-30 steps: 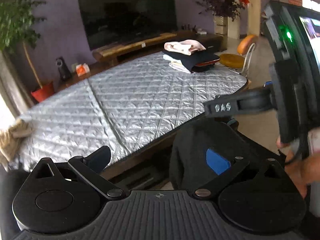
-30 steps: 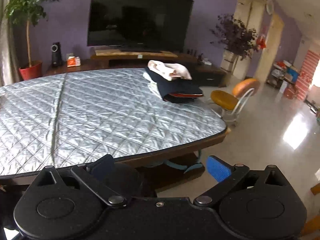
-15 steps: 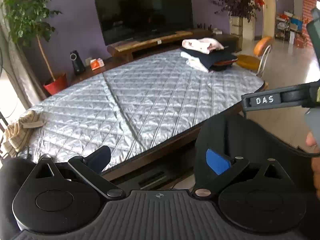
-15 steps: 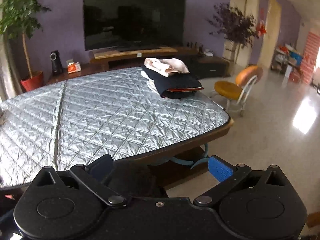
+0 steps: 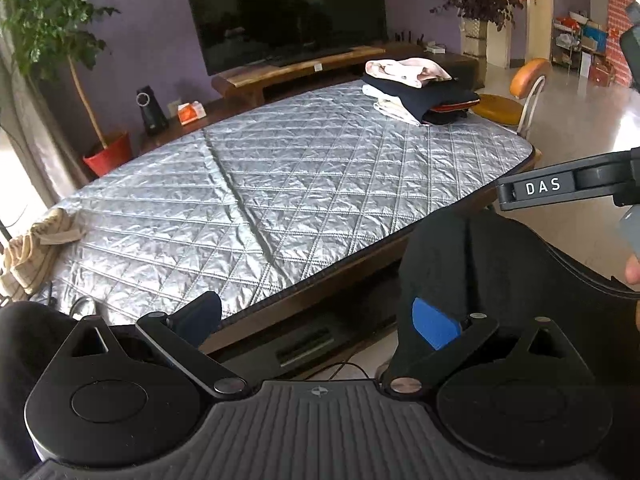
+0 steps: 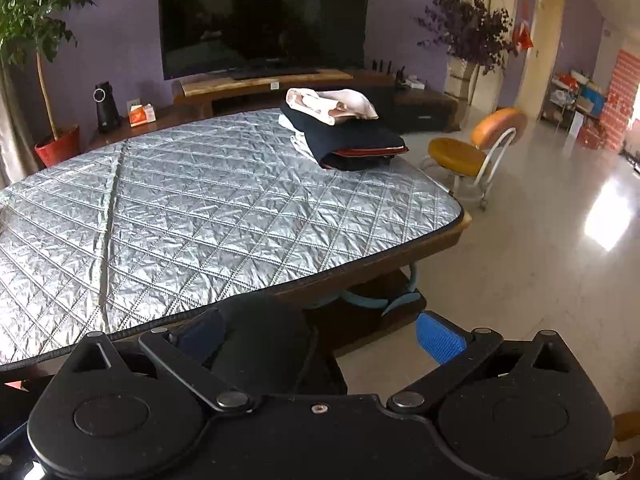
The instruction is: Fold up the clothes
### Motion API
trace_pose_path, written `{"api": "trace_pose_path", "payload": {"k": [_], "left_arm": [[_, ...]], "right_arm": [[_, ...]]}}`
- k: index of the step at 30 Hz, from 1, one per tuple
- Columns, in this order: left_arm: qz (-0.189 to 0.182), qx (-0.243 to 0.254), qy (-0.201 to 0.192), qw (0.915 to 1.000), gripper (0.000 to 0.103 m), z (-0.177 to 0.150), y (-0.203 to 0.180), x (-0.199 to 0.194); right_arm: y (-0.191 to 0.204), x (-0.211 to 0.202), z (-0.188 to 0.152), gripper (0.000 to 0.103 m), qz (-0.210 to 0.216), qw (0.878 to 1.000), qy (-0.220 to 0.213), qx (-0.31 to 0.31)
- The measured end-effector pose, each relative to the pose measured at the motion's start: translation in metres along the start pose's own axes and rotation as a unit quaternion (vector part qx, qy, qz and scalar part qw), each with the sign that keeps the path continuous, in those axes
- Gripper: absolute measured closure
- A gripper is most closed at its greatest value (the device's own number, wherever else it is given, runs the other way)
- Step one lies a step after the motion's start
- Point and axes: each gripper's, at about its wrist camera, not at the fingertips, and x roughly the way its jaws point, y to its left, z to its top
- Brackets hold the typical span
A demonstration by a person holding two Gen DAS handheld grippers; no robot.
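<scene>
A stack of folded clothes (image 5: 420, 92), pink piece on top of dark ones, sits at the far right end of the silver quilted table cover (image 5: 280, 184); the right wrist view shows the stack (image 6: 344, 132) too. A crumpled beige garment (image 5: 32, 244) hangs over the table's left edge. My left gripper (image 5: 316, 318) is open and holds nothing, below the table's near edge. My right gripper (image 6: 320, 334) is open and holds nothing as well, near the table's front right corner. In the left wrist view, the right gripper's body (image 5: 560, 186) shows at the right.
A person's knees in black trousers (image 5: 500, 272) lie under both grippers. An orange chair (image 6: 472, 148) stands past the table's right end. Behind the table are a TV (image 6: 260, 16) on a wooden stand, a potted plant (image 5: 108, 156) and a speaker (image 5: 150, 110).
Both wrist views have risen and pulled back, showing more of the table top. The right gripper's body has slid toward the right edge of the left wrist view. Both grippers stay open.
</scene>
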Motion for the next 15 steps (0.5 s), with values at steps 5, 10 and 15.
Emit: {"api": "trace_pose_path", "payload": {"k": [5, 10, 15], "left_arm": [[-0.001, -0.005, 0.004, 1.0000, 0.001, 0.0008, 0.0020, 0.0031], [-0.002, -0.005, 0.007, 1.0000, 0.001, 0.0011, 0.0019, 0.0039], [-0.003, -0.007, 0.010, 0.9999, 0.001, 0.0010, 0.0024, 0.0045]], "right_arm": [[0.0041, 0.0034, 0.0001, 0.001, -0.003, 1.000, 0.005, -0.016], [0.0028, 0.0056, 0.0006, 0.001, -0.003, 1.000, 0.009, -0.013], [0.0039, 0.0047, 0.0000, 0.001, -0.005, 1.000, 0.008, -0.015]]}}
